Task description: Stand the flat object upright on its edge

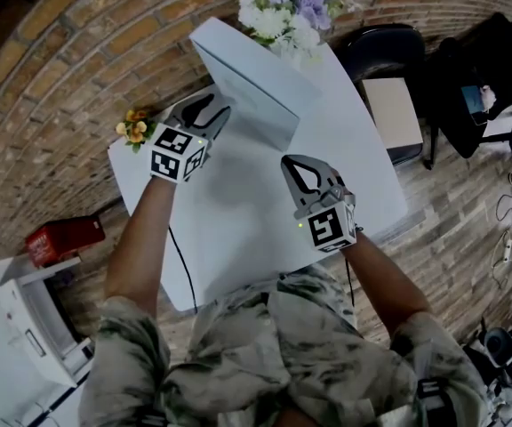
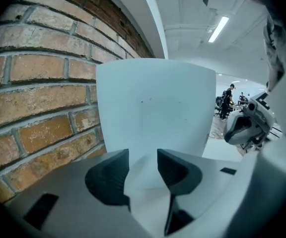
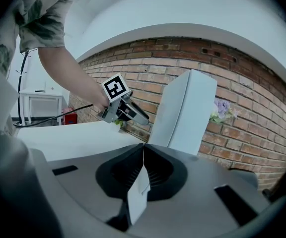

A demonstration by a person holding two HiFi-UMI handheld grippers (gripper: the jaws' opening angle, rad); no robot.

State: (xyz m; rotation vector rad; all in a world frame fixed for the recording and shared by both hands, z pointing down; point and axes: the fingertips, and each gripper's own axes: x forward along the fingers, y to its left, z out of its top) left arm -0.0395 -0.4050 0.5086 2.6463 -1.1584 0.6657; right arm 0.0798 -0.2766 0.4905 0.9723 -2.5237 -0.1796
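Note:
The flat object is a white slab that stands upright on its edge at the back of the white table. My left gripper is at its lower left corner, jaws apart and nothing pinched between them. In the left gripper view the flat object fills the middle, its broad face just beyond the left gripper. My right gripper is shut and empty, a short way in front of the slab. The right gripper view shows the right gripper closed, the flat object upright and the left gripper beside it.
Purple and white flowers sit at the table's far end, behind the slab. A small yellow flower bunch is by the left corner. A black chair with a box stands to the right. A red box lies on the brick floor at the left.

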